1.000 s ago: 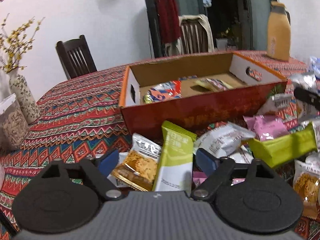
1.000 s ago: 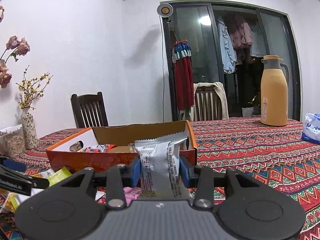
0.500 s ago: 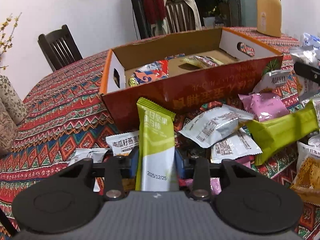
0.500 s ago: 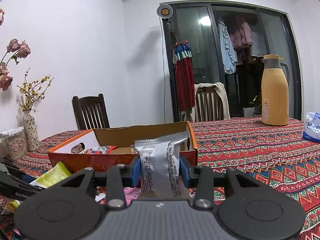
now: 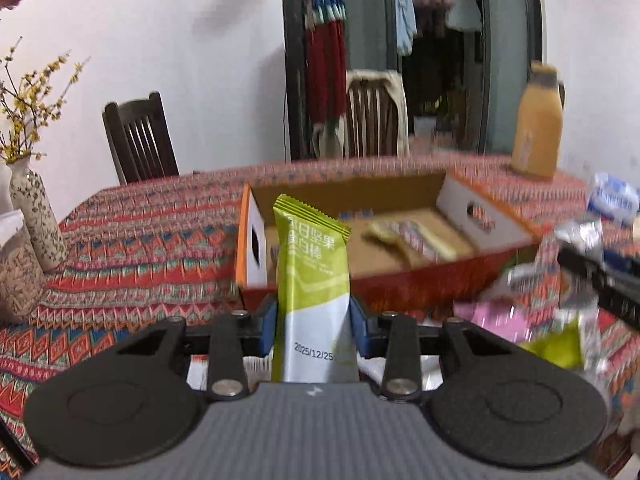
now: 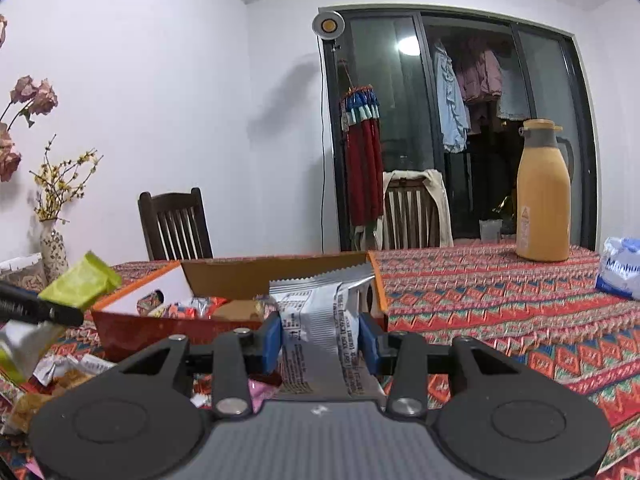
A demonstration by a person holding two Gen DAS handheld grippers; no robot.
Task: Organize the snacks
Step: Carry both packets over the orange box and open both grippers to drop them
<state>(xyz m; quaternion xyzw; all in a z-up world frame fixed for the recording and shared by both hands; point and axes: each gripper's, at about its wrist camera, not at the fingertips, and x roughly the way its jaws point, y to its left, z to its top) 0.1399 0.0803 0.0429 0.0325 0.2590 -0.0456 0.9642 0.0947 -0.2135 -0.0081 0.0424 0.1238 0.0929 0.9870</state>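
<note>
My left gripper [image 5: 313, 326] is shut on a green and white snack bar [image 5: 312, 280] and holds it upright above the table, just in front of the orange cardboard box [image 5: 404, 276]. The box holds a few snack packets [image 5: 408, 236]. My right gripper [image 6: 320, 338] is shut on a silver snack packet [image 6: 320, 320], held near the box's [image 6: 180, 322] right end. The green bar also shows in the right wrist view [image 6: 82, 280], at the left. Loose snacks [image 5: 552, 340] lie on the patterned tablecloth.
A yellow thermos [image 6: 542, 192] stands at the table's far right, with a white and blue bag [image 6: 620, 268] near it. A flower vase [image 5: 34, 208] stands at the left. Two wooden chairs [image 6: 174, 224] stand behind the table. More loose snack packets [image 6: 60, 376] lie left of the right gripper.
My left gripper closed on the green snack bar and lifted it off the pile toward the box. The right gripper has stayed almost still, holding the silver packet.
</note>
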